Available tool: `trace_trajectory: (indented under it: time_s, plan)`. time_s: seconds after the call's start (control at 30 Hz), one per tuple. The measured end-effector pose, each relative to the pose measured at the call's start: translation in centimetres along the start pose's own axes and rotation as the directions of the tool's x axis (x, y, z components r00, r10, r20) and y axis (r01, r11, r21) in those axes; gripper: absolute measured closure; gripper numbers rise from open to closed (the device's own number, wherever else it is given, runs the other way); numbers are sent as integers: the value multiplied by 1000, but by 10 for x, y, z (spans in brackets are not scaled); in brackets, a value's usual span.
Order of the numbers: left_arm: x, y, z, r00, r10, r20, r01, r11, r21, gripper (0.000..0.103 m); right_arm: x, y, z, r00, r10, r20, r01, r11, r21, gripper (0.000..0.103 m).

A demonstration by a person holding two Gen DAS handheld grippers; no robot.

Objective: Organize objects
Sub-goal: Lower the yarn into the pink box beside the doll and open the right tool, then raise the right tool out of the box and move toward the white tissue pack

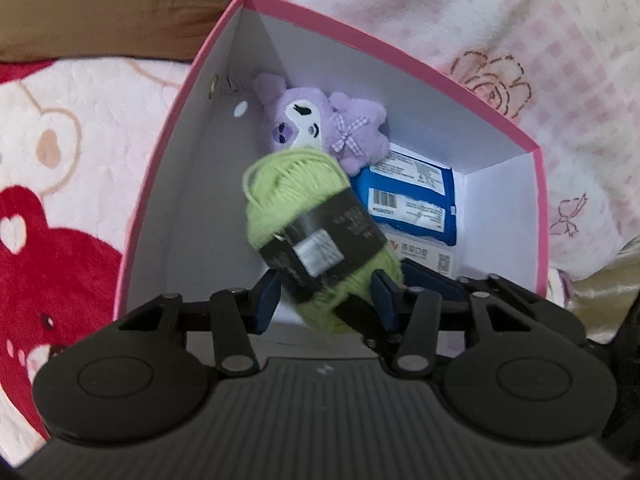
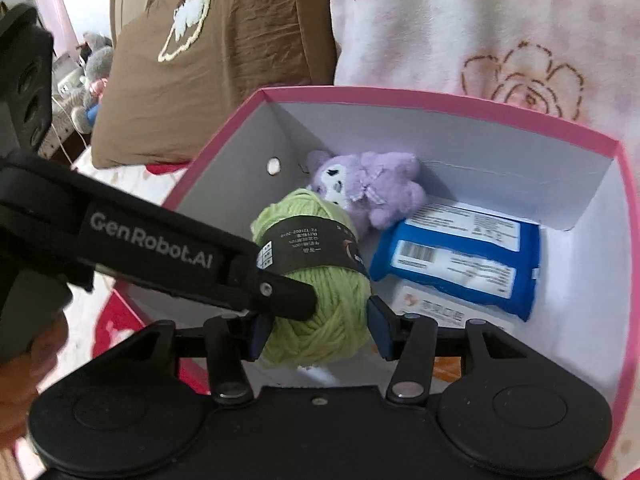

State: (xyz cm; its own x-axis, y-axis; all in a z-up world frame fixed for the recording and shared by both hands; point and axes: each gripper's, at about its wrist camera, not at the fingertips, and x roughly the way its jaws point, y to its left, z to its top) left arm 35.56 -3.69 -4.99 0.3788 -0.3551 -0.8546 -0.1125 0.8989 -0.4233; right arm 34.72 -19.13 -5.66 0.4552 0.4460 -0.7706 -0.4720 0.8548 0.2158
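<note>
over the pink box [image 2: 440, 98], both tongs [image 1: 326, 300] [image 2: 316, 330] pinch the green yarn ball [image 2: 316, 280] between them.

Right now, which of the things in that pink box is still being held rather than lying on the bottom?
The green yarn ball: both grippers clamp it, while the purple plush and blue packet lie loose.

Box [image 2: 440, 98] near-right floor bare; plush [image 2: 376, 184], wipes pack [image 2: 460, 256] crowd far side.
</note>
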Motion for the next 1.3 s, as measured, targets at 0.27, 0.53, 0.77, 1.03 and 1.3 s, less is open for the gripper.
trace_trajectory:
  time_s: [0.27,0.53,0.77,1.03,1.3]
  plan:
    - [-12,-5,-1,991,65,113,-73,995,73,56,2,7,-2,1000,-23,-8,23,998,-57,58]
    - [-10,-1,-2,988,88,125,-98,992,84,57,4,6,-2,999,-36,-11,35,998,-46,59]
    - [-25,-2,-16,991,45,129,-61,991,119,57,-37,5,-13,996,-70,55,71,997,-24,58]
    - [-64,-4,-41,991,57,117,-82,972,219,56,-90,29,-28,993,-50,109,56,997,-48,50]
    - [-107,-11,-61,992,66,103,-94,950,299,49,-134,51,-38,982,-129,139,141,987,-80,33]
